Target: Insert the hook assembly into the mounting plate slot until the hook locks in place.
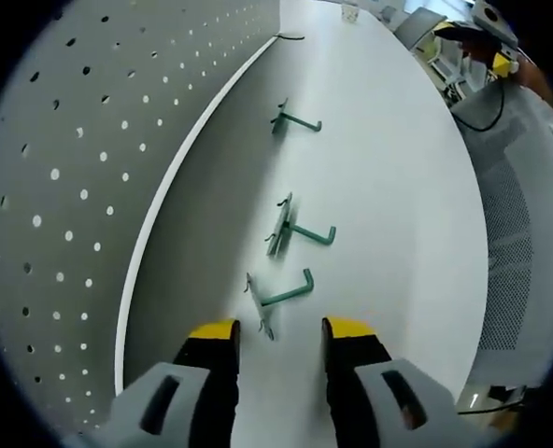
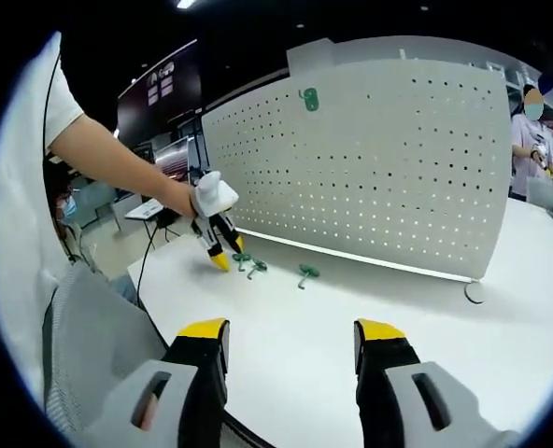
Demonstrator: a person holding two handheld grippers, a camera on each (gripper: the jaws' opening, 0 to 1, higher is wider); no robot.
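Up close, a white bench [image 1: 389,187] carries an upright grey pegboard [image 2: 370,159] with one green mounting plate [image 2: 309,99] fixed high on it. Three green hook assemblies [image 1: 290,231] lie on the bench beside the board's foot. Just short of the nearest hook [image 1: 278,297] the left hand-held gripper [image 1: 279,329] hovers, jaws apart. Farther back, the right hand-held gripper [image 2: 291,330] is open, holding nothing.
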